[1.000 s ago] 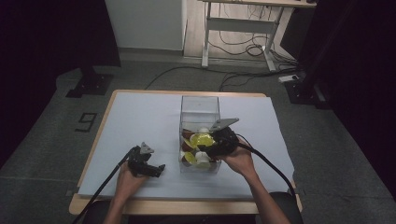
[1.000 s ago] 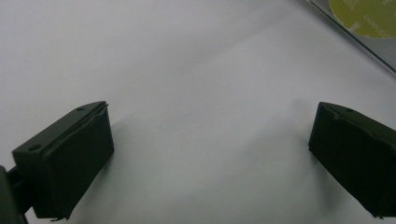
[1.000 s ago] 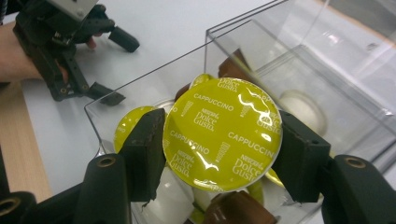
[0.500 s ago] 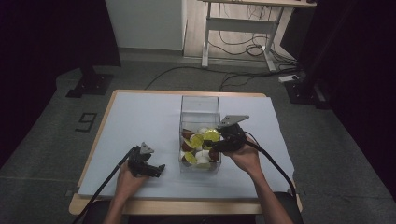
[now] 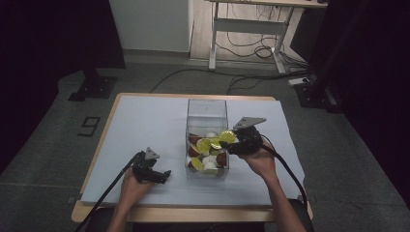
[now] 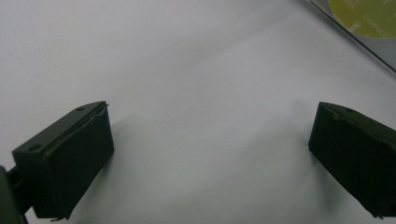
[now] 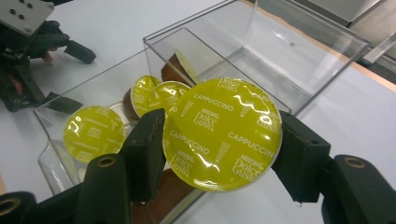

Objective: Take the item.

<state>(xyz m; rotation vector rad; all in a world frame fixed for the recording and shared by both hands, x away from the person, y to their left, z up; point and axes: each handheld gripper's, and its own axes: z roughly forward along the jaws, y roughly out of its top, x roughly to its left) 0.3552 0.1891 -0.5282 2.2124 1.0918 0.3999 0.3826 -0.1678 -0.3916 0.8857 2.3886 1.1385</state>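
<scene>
Resting on the table near its front edge: left gripper, jaws standing wide apart with nothing between them, lying just left of the box and apart from it.

Clamping one capsule by its edge between both pads: right gripper, jaws part-way closed on the yellow foil lid (lettering "CAPPUCCINO" facing the camera). Holding that capsule at the right wall of the clear box, about level with the rim, near the box's front half.

Judging progress: moving capsules one at a time between box and table. Whether going in or coming out cannot be told from this moment alone. Lying in the front half of the box: a loose pile of yellow-lidded, brown and white capsules. Standing bare: the rear half of the box. Lying on the table outside the box: no capsule, as far as can be seen. Remaining, therefore: most of the job, if emptying; perhaps little, if filling.

Covering the wooden table: a pale sheet, reaching almost to every edge.

Surrounding the table: grey floor bearing a dark "9" mark. Standing farther back: a black stand base, a desk frame with cables trailing beneath, and dark drapes at both sides.
</scene>
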